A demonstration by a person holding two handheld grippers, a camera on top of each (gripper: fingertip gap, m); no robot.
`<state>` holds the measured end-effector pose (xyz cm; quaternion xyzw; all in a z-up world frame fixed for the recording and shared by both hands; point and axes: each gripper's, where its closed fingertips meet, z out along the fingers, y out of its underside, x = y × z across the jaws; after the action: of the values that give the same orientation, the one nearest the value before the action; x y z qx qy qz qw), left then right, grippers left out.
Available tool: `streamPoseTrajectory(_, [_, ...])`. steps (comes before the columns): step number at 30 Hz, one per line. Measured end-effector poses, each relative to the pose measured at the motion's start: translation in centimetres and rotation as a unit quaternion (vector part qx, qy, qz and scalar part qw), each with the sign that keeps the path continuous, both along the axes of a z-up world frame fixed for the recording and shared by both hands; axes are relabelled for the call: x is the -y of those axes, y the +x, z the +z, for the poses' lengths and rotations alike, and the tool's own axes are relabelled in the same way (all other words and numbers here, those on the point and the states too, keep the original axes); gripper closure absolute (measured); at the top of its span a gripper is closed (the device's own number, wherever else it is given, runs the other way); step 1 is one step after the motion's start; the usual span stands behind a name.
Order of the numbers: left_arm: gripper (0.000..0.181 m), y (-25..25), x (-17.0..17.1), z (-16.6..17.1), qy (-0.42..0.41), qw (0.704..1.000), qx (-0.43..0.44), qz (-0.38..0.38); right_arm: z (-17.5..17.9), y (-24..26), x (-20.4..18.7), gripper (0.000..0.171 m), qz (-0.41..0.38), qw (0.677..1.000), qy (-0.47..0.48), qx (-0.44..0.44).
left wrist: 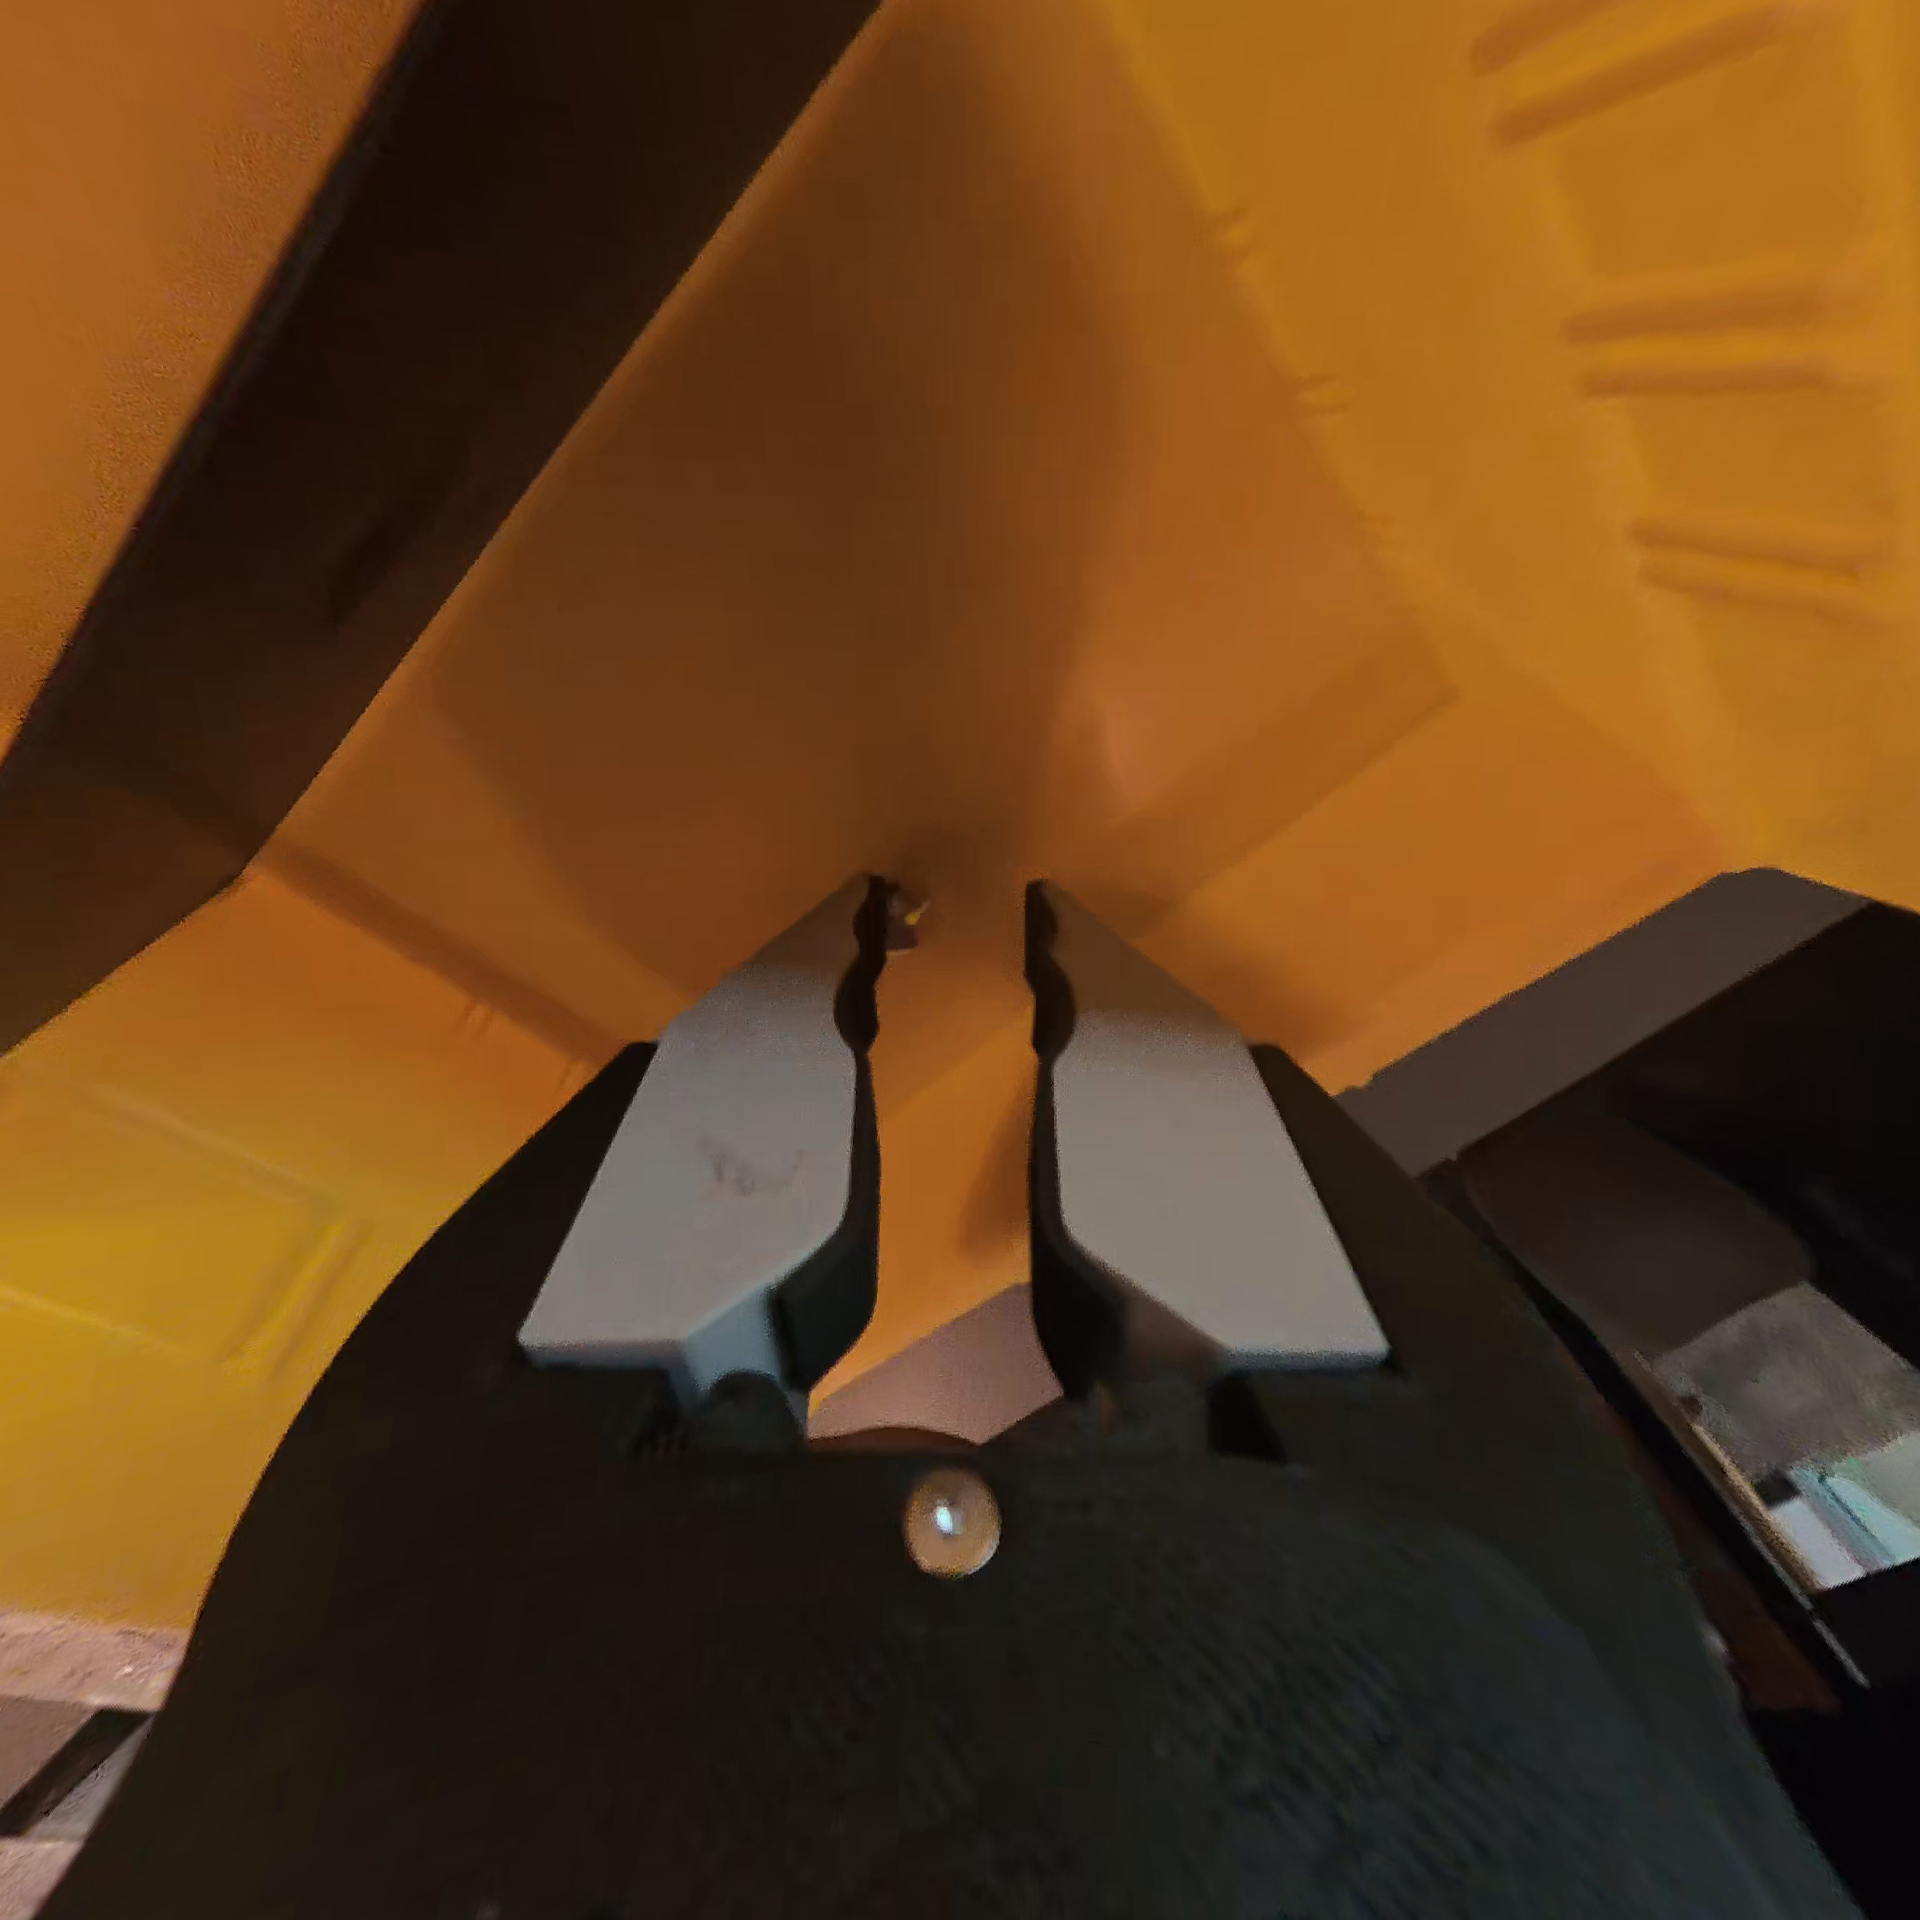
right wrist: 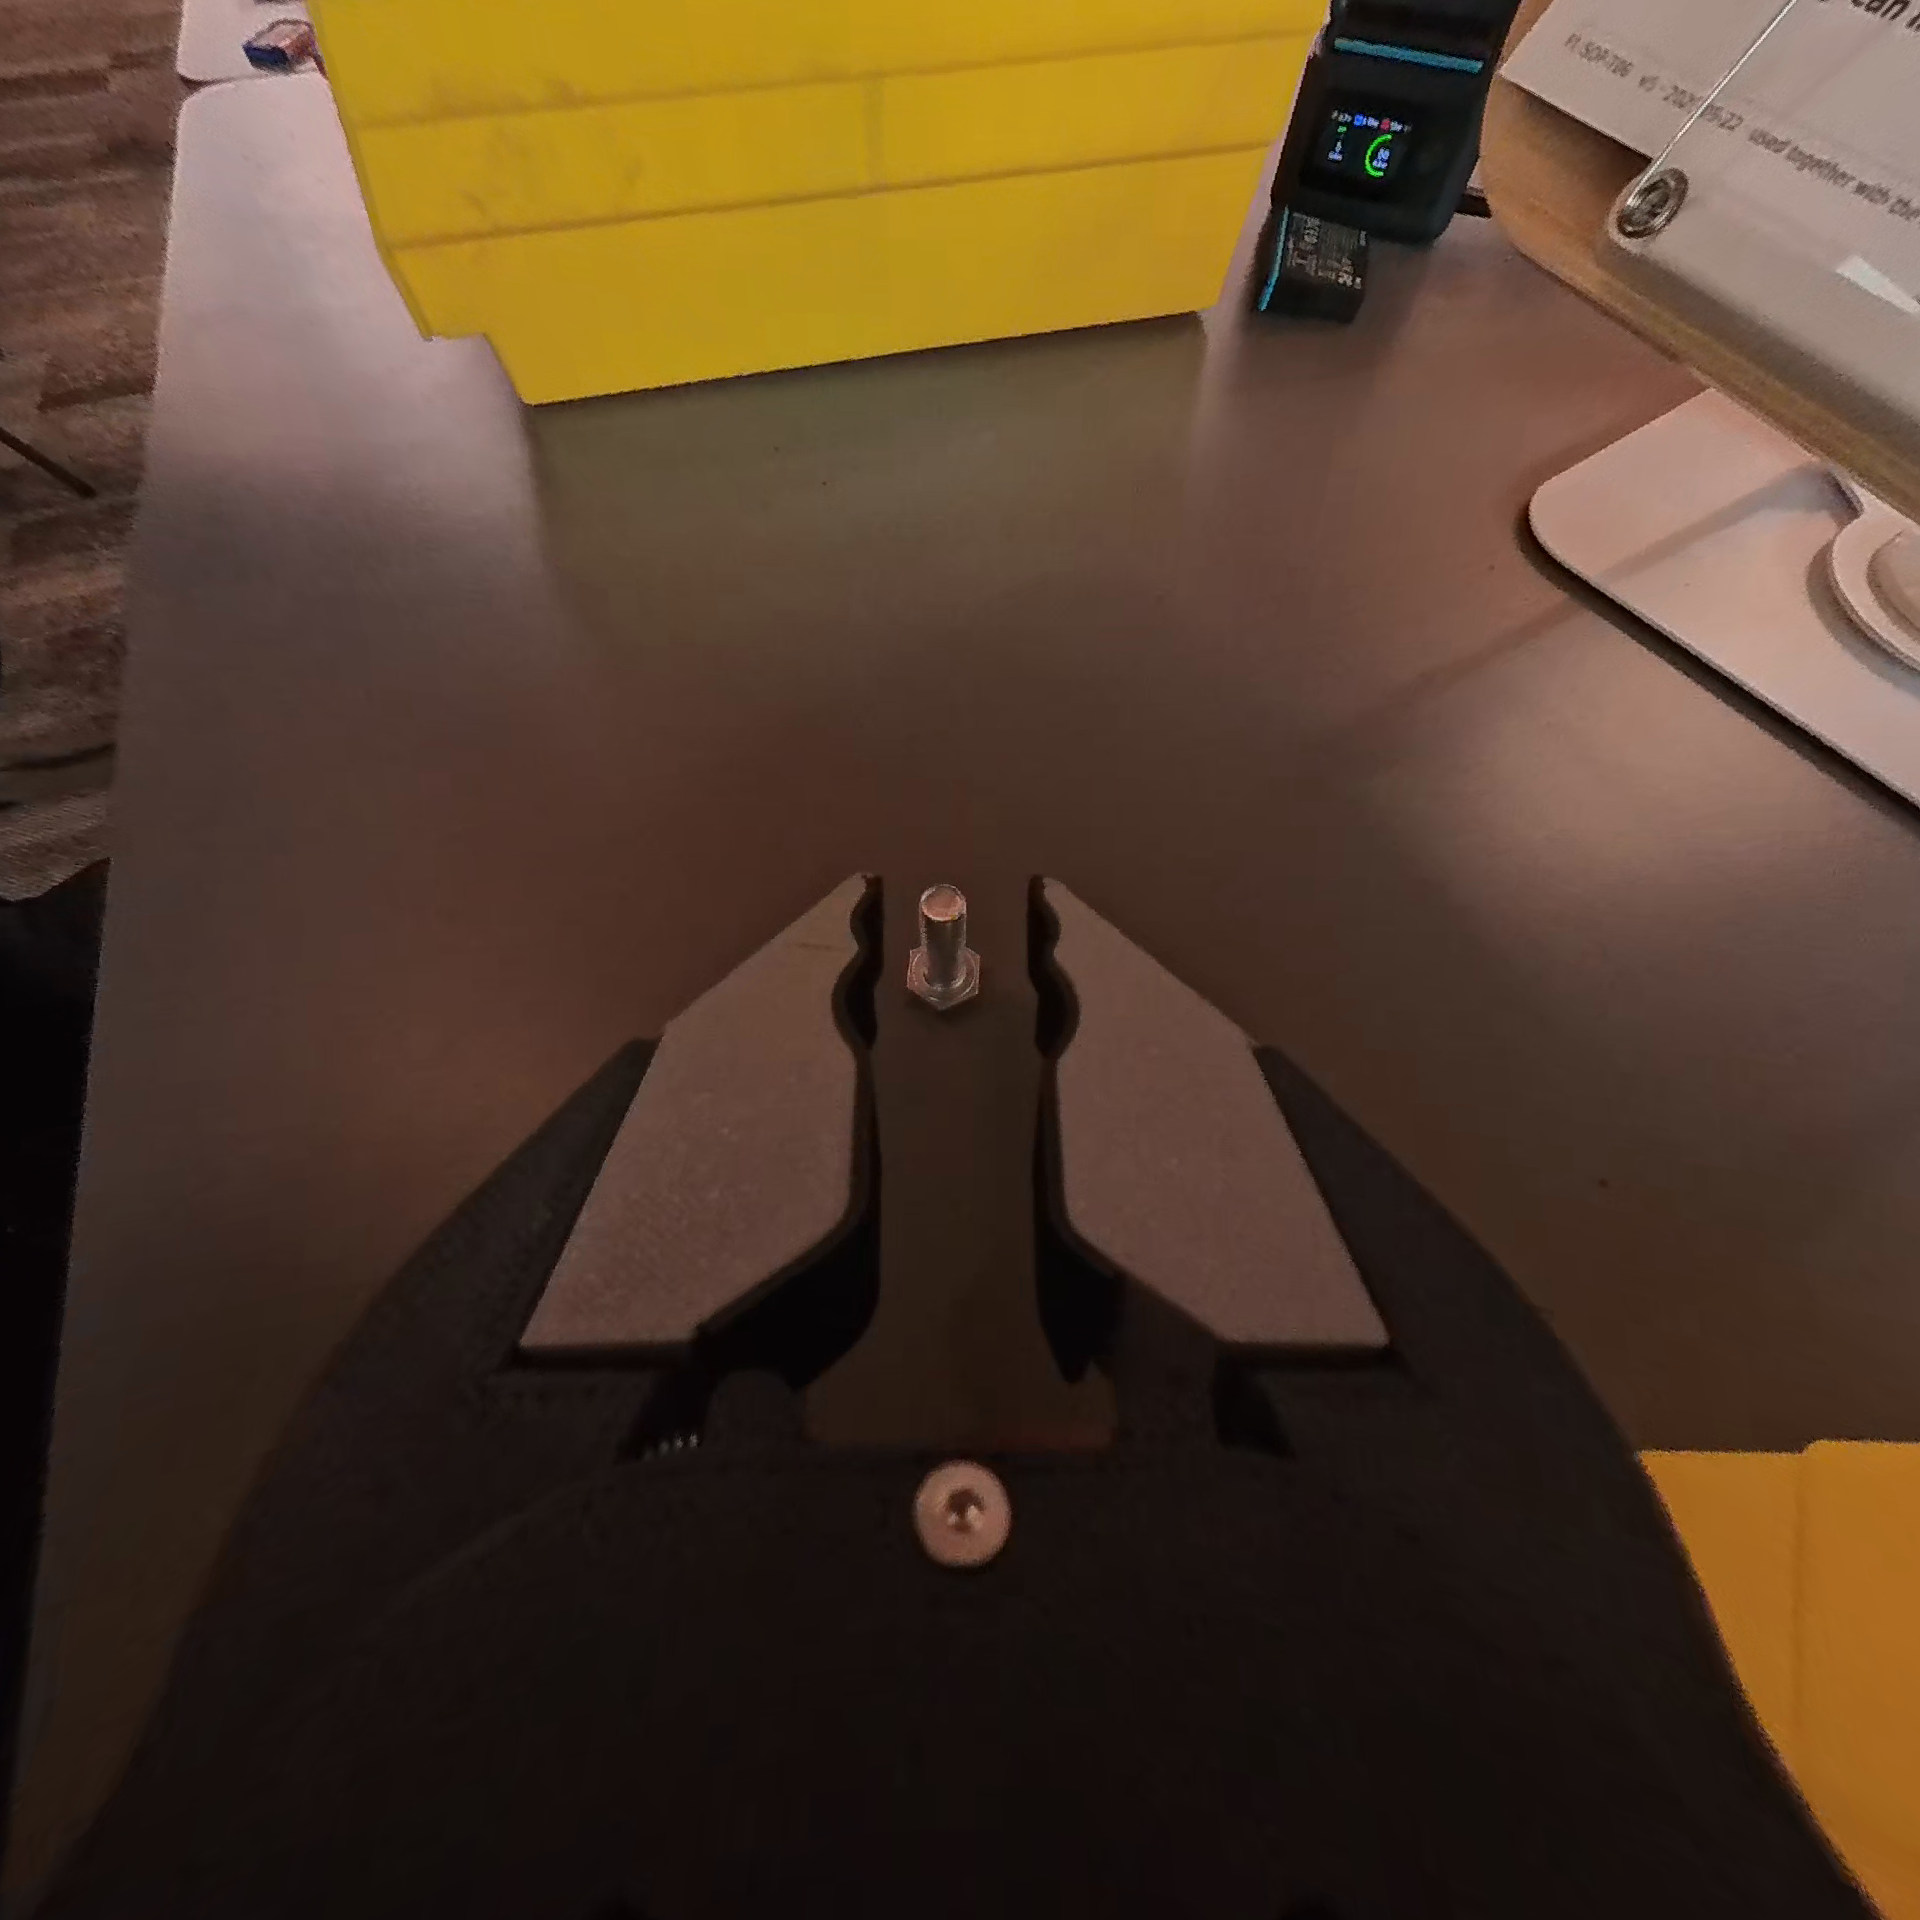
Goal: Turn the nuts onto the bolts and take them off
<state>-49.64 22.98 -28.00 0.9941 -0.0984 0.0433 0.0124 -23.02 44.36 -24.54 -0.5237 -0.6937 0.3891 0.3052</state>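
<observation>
In the right wrist view a silver hex-head bolt [right wrist: 940, 948] stands upright on its head on the dark table [right wrist: 935, 644], shaft up, with no nut on it. My right gripper [right wrist: 951, 902] is open, its fingertips on either side of the bolt without touching it. In the left wrist view my left gripper [left wrist: 951, 904] is open inside a yellow bin [left wrist: 935, 520], tips near the bin floor. A tiny object [left wrist: 912, 916] sits by the left fingertip, too small and blurred to identify.
A large yellow bin [right wrist: 821, 208] stands at the back of the table. A black device with a lit screen [right wrist: 1371, 145] is to its right. A white stand base [right wrist: 1714, 582] and a clipboard with paper [right wrist: 1766, 187] are at the right. Another yellow bin corner [right wrist: 1808, 1662] is bottom right.
</observation>
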Motion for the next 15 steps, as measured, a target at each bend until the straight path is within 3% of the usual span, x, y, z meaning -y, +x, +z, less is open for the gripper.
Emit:
streamPoseTrajectory(1, [0.155,-0.1,0.0,0.4,0.008,1.000,0.003,0.008,0.1,0.0,0.0,0.146,0.000,1.000,0.000,-0.002])
streamPoseTrajectory(10, [0.149,-2.0,0.6,2.7,0.047,0.998,-0.022,0.044,0.7,0.1,0.3,0.146,0.002,1.000,0.002,-0.012])
streamPoseTrajectory(15, [0.148,-1.9,0.5,1.4,0.036,0.998,-0.026,0.035,0.9,0.1,0.3,0.147,0.003,1.000,0.003,-0.017])
